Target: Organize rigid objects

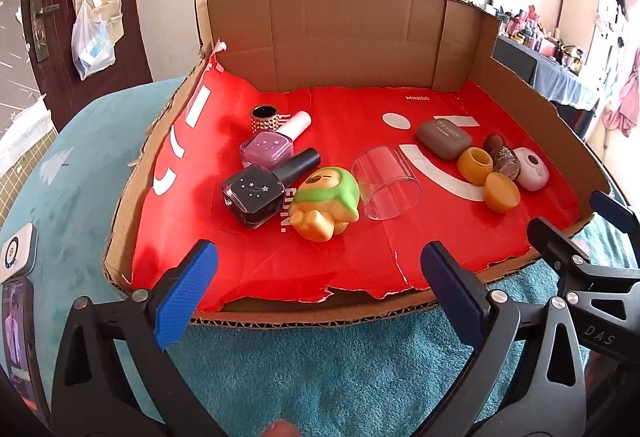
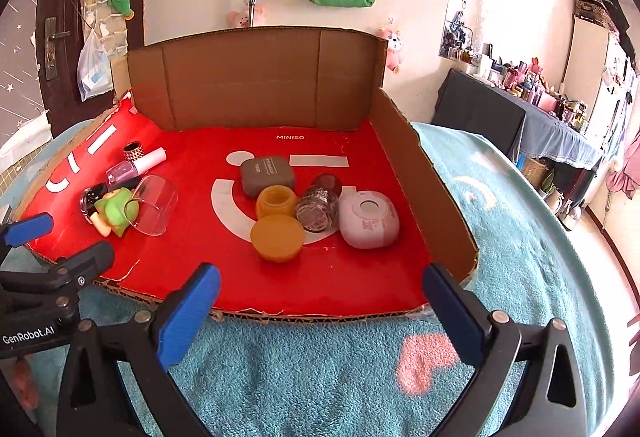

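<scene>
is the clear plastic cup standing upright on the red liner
No, the clear plastic cup lies on its side on the red liner, its open mouth facing the near edge beside the green-hooded figurine.

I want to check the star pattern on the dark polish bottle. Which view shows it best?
The left wrist view: the dark polish bottle lies close and unblocked, stars facing the camera. In the right wrist view it sits small at the far left, mostly hidden behind the green toy.

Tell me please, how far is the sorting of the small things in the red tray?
Done: two clusters, nail polishes left, jars and cases right. In hand: nothing; left tongs and right tongs are open before the tray. Left: clear cup lies toppled.
</scene>
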A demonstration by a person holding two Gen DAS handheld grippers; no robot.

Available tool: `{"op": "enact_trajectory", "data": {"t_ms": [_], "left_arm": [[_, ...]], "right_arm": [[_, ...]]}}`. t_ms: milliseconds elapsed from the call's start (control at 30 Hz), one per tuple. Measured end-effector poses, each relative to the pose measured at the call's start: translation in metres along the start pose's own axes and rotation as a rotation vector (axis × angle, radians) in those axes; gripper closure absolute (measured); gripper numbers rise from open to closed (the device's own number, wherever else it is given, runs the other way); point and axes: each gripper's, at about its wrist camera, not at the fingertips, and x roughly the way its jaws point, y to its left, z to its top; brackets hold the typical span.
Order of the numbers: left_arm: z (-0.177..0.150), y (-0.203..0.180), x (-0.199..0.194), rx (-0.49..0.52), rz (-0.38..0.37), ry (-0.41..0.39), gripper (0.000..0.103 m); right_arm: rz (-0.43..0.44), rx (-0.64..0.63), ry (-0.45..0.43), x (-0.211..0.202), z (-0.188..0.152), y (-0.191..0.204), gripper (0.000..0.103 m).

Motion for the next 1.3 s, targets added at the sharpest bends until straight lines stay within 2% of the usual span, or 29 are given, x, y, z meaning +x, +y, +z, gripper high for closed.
{"op": "enact_trajectory", "data": {"t_ms": [333, 533, 633, 733, 967, 1100, 1300], "left_arm": [[-0.001, 0.003, 0.002, -0.017, -0.022, 0.014, 0.000], [0.000, 0.005, 0.003, -0.016, -0.005, 0.015, 0.000], [0.001, 0.003, -0.006, 0.000, 0.022, -0.011, 0.000], [0.002, 0.004, -0.016, 0.008, 0.030, -0.035, 0.000], [-0.013, 0.004, -0.029, 0.014, -0.010, -0.008, 0.000], [-0.024, 0.002, -0.035, 0.024, -0.021, 0.010, 0.000], [-0.037, 0.002, -0.032, 0.006, -0.070, 0.071, 0.000]], "right_arm": [[-0.002, -0.001, 0.000, 0.000, 0.000, 0.000, 0.000], [-0.003, -0.001, 0.002, 0.000, 0.000, 0.000, 0.000], [-0.005, 0.001, 0.001, -0.001, 0.000, 0.000, 0.000], [0.013, 0.004, -0.006, -0.009, -0.001, 0.000, 0.000], [0.057, 0.034, -0.043, -0.042, -0.006, -0.008, 0.000], [0.091, 0.055, -0.008, -0.049, -0.017, -0.013, 0.000], [0.095, 0.047, 0.057, -0.046, -0.031, -0.011, 0.000]]}}
